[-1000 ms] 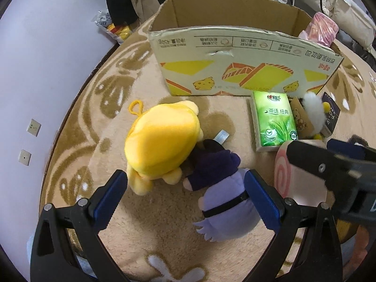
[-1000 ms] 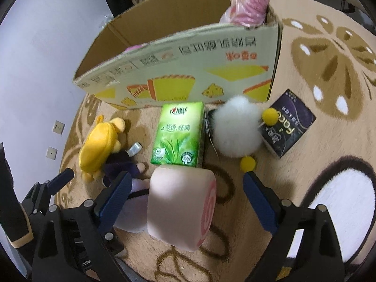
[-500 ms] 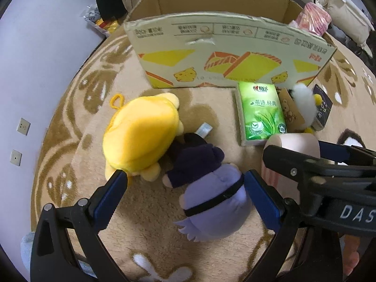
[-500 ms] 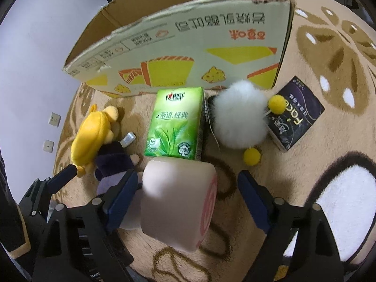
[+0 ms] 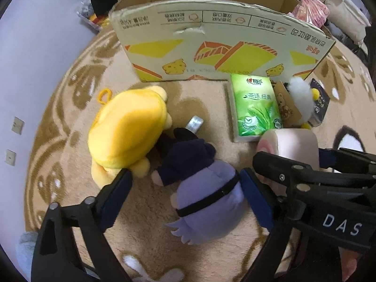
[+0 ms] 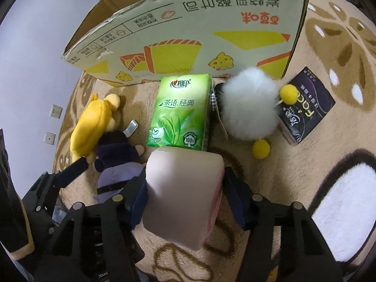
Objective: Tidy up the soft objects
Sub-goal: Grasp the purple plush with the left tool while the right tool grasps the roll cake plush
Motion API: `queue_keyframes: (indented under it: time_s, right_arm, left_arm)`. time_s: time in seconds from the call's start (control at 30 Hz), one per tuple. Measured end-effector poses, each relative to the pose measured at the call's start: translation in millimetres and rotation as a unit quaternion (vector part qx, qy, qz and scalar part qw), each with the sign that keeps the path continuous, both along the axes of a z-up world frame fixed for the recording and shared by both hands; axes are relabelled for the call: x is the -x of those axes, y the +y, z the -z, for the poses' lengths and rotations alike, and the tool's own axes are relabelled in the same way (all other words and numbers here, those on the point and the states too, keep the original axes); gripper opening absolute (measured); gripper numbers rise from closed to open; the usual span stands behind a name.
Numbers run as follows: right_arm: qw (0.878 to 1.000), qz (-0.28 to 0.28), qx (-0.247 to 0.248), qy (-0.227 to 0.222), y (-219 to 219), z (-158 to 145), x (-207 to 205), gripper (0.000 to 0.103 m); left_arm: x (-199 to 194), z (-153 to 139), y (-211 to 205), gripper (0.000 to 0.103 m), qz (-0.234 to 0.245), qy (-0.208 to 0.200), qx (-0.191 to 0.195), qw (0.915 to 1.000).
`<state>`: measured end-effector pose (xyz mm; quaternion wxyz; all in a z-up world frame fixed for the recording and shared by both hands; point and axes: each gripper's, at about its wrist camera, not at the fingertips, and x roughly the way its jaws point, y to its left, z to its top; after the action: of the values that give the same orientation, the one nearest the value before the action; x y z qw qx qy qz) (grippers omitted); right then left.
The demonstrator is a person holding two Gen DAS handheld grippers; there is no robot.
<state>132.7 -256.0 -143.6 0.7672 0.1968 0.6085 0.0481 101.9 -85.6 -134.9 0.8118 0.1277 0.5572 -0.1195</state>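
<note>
A pink roll-shaped plush point(image 6: 183, 176) lies on the rug, and my right gripper point(image 6: 185, 193) has a pad against each of its ends while its jaws are closing. To its left lies a purple plush point(image 5: 206, 195) with a dark hood. My left gripper point(image 5: 185, 197) straddles it, jaws closing; the right pad touches its side and the left pad stands clear. A yellow plush point(image 5: 127, 136) leans on the purple one. The open cardboard box point(image 5: 211, 47) stands just behind.
A green tissue pack point(image 6: 178, 112), a white fluffy toy with yellow pompoms point(image 6: 249, 108) and a dark small box point(image 6: 305, 108) lie in front of the cardboard box. A pink bundle point(image 5: 310, 9) sits at its far right corner. A wall with sockets runs along the left.
Both grippers sank toward the toys. The right jaws narrowed from wide apart onto the pink roll. The left jaws narrowed slightly around the purple plush.
</note>
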Motion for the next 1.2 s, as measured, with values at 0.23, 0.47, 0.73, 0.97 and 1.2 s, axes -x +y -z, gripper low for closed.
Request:
queue_keyframes:
  time_s: [0.23, 0.47, 0.73, 0.97, 1.2]
  right_arm:
    - [1.000, -0.001, 0.004, -0.014, -1, -5, -2, 0.053]
    - [1.000, 0.001, 0.012, -0.025, -5, -13, -1, 0.049]
    - [0.999, -0.002, 0.008, -0.040, -10, -22, 2, 0.046]
    - [0.998, 0.004, 0.007, -0.054, -20, -34, 14, 0.046]
    - [0.998, 0.013, 0.010, -0.067, -31, -44, 21, 0.046]
  left_arm:
    - [-3, 6, 3, 0.086, -0.005, 0.026, 0.025, 0.9994]
    - [-6, 11, 5, 0.069, -0.007, 0.044, 0.051, 0.9977]
    - [-1, 11, -1, 0.048, 0.014, 0.056, 0.083, 0.9949]
    - [13, 2, -9, 0.047, 0.020, 0.019, 0.055, 0.9981]
    - [14, -8, 1, 0.046, -0.002, -0.014, 0.035, 0.9993]
